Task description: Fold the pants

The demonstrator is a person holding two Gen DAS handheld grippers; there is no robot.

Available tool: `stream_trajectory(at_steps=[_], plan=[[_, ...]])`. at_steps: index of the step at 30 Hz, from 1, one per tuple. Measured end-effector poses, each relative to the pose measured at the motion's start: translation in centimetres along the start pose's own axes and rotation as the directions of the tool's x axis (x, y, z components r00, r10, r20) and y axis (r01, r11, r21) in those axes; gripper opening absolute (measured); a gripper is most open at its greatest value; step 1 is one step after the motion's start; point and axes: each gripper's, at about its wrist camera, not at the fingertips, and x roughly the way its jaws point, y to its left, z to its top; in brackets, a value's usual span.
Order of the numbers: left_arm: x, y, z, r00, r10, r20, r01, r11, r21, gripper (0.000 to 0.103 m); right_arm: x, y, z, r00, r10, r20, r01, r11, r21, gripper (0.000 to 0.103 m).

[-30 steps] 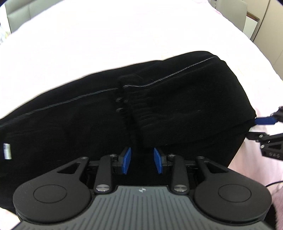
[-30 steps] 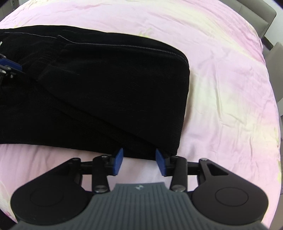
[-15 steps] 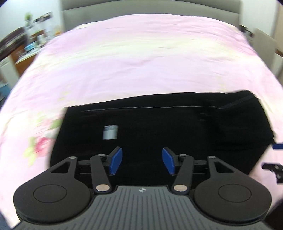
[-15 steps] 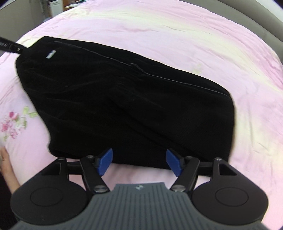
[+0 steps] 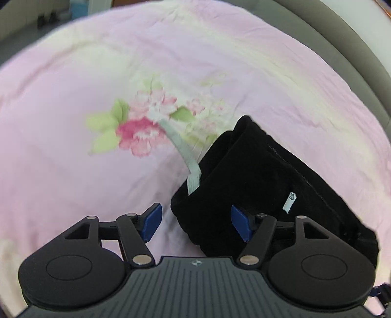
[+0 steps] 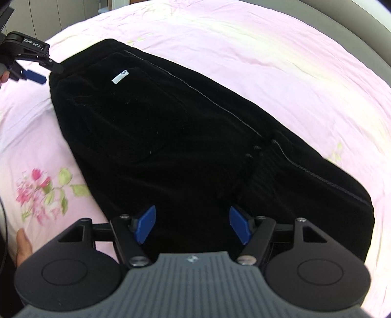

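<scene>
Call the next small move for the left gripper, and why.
Probably lower the left gripper and close on the pants end beside it. Its jaws have just been opening, nothing pinched; that end bulges, a pale drawstring trails onto the bedsheet. Right gripper is open too.

Place: I read this as a bedroom in a home.
Bed: my cameras look down on a wide bed (image 6: 281, 49) that fills both views.
Cover: I see a soft, creased pink bedspread (image 5: 73, 146) with a printed flower spray (image 5: 139, 129).
Frame: a padded grey bed edge (image 5: 361, 49) curves round the far side.
Background: I make out blurred furniture (image 5: 48, 12) beyond the bed, too unclear to name.
</scene>
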Motion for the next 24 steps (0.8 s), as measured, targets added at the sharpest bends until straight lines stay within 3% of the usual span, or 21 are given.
stream_trajectory(at_steps=[6, 11, 13, 17, 21, 24], plan=[[4.1, 2.7, -0.2, 0.985, -0.163, -0.055, 0.153, 0.975, -0.158, 0.074, 3.5, -0.7, 1.9, 0.999, -0.007, -0.031, 0.005, 0.998, -0.058, 0.064], [6.4, 3.5, -0.6, 0.976, -0.207, -0.063, 0.188, 0.955, -0.230, 0.066, 5.6, -0.8, 2.3, 0.997, -0.005, -0.083, 0.001, 0.999, -0.055, 0.064], [6.3, 3.3, -0.7, 0.978, -0.199, -0.059, 0.182, 0.958, -0.222, 0.063, 6.9, -1.0, 2.1, 0.995, 0.010, -0.099, -0.013, 0.999, -0.035, 0.064], [5.2, 2.4, -0.7, 0.983, -0.182, -0.037, 0.173, 0.970, -0.169, 0.046, 7.8, -2.5, 2.0, 0.992, 0.057, -0.116, -0.051, 0.997, 0.055, 0.067], [2.1, 0.4, -0.2, 0.981, -0.192, 0.025, 0.193, 0.978, -0.080, 0.032, 6.1, -2.9, 2.1, 0.992, 0.053, -0.113, -0.048, 0.998, 0.045, 0.065], [-0.7, -1.5, 0.5, 0.970, -0.227, 0.082, 0.232, 0.971, -0.061, 0.028, 3.8, -3.8, 1.6, 0.995, 0.046, -0.084, -0.044, 0.999, 0.026, 0.065]])
